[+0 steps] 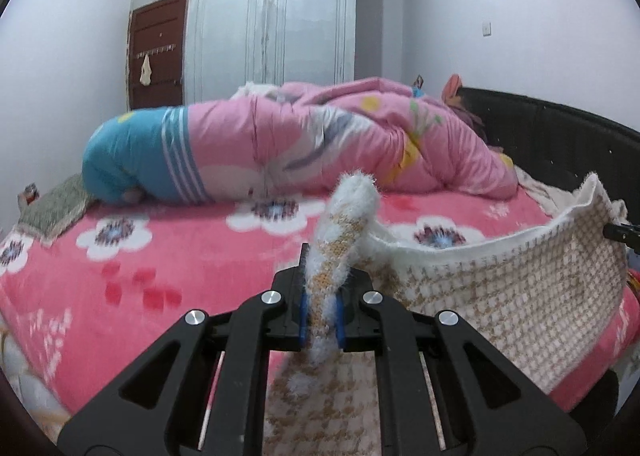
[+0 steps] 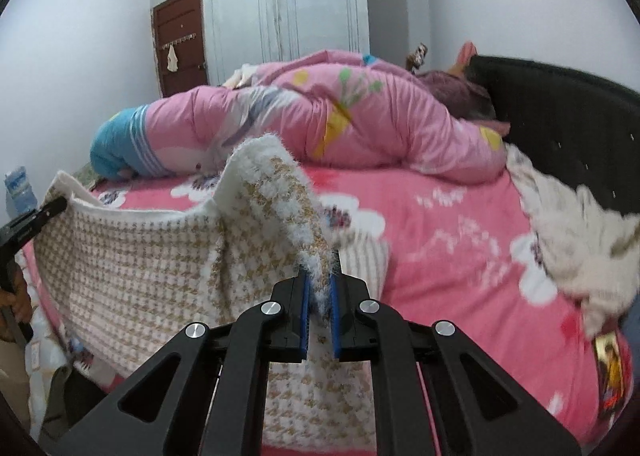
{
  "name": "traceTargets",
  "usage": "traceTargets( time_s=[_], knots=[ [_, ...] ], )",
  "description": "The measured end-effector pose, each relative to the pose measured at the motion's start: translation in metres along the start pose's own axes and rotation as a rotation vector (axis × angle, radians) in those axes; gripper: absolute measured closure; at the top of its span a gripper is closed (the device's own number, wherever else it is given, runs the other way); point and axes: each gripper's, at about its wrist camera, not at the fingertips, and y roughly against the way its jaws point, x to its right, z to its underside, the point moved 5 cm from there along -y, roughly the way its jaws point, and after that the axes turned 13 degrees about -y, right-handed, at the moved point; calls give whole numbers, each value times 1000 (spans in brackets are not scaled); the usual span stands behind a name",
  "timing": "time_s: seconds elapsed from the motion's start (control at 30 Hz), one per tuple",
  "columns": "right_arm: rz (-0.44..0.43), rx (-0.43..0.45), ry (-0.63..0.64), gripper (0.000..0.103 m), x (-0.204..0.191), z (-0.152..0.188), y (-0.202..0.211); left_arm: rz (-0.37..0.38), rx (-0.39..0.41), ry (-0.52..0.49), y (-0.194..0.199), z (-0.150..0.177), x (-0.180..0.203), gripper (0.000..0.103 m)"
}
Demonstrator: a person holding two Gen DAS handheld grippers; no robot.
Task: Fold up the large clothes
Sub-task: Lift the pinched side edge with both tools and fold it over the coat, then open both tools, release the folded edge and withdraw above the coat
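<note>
Your left hand-held gripper [image 1: 320, 320] and right hand-held gripper [image 2: 319, 320] are each clamped on the fuzzy houndstooth garment [image 1: 500, 288]; it's soft, light and saggy, so keep hold of its top corners

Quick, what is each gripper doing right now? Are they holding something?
Left gripper: closed on the fuzzy checked garment.
Right gripper: closed on the same garment, at its other end.
</note>
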Motion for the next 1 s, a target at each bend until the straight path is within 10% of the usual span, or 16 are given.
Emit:
traceTargets(
  time_s=[0.2,0.37,0.5,0.57,0.7,0.8,1.0],
  knots=[
    [-15,-21,-34,95,11,-51,-84,24,-59,-3,-99,-38,-16,94],
    [2,-173,-114,95,37,-44,-189,89,-275,32,-215,-8,-15,94],
    [-3,-381,-234,84,70,-5,-259,95,-513,91,-277,53,-21,65],
    [-72,-433,-344,74,88,1,-267,87,-498,199,-274,66,-40,48],
    [-131,-365,-415,49,107,-19,-237,-14,-405,269,-246,54,-81,49],
    [-145,-313,-363,49,97,-38,-226,21,-320,228,-231,28,-77,49],
    [-257,-452,-275,49,25,-28,-276,177,-498,172,-291,38,-18,48]
  ],
)
